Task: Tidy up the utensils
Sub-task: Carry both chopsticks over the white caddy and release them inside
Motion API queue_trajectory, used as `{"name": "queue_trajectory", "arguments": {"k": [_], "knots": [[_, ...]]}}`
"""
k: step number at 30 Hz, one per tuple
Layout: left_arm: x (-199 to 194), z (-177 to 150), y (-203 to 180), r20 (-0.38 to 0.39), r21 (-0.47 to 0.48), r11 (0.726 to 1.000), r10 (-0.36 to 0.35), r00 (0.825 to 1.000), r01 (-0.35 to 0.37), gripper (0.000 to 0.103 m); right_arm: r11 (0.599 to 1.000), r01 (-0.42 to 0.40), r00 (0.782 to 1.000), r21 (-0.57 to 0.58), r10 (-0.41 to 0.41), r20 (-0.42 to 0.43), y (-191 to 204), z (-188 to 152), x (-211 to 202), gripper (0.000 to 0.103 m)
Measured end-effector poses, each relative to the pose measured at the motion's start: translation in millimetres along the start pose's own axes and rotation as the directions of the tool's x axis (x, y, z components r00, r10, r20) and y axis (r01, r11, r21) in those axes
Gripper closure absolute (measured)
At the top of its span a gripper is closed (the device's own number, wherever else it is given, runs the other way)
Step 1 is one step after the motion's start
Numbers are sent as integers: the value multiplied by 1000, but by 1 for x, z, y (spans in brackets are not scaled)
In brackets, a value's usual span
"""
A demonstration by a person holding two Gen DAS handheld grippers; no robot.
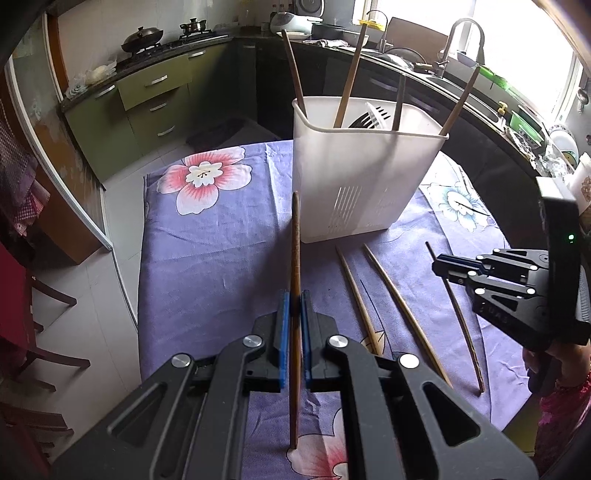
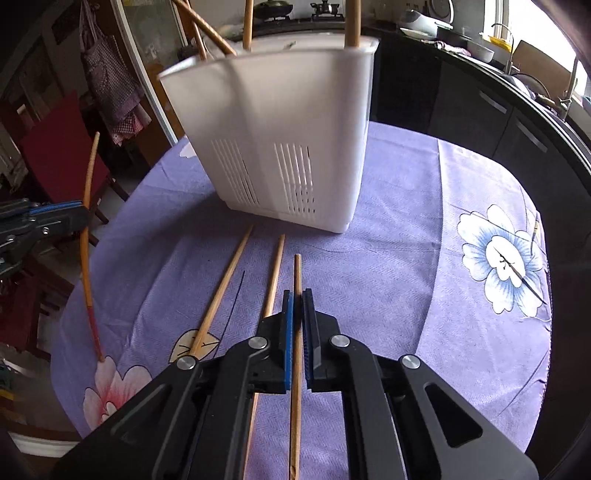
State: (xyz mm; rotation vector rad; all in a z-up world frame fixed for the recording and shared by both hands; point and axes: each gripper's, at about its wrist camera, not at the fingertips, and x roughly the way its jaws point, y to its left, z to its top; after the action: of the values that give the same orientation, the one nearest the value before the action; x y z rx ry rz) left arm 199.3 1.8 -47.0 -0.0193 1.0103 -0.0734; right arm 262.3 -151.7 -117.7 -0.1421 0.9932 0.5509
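left hand-held gripper (image 1: 294, 306) clamped shut and raised, right hand-held gripper (image 2: 297, 306) slightly parted, low

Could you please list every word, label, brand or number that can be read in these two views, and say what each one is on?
None can be read with certainty.
Right gripper: raised lettering on its black body, too small and angled to read.
Yellow tag on the far counter: no legible print.
Holder: plain white, no label.
Chopstick in the left gripper: no marking can be made out.
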Motion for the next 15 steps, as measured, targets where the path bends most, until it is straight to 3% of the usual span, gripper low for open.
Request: {"name": "queue_trajectory", "arguments": {"k": [7, 15], "knots": [[-27, -2, -2, 48, 14, 1000, -12, 999, 11, 97, 998, -54, 986, 15, 51, 156, -9, -6, -73, 98], [-50, -3, -8, 97, 33, 999, -18, 995, 15, 97, 998, -61, 979, -5, 61, 196, -7, -15, -103, 98]]}}
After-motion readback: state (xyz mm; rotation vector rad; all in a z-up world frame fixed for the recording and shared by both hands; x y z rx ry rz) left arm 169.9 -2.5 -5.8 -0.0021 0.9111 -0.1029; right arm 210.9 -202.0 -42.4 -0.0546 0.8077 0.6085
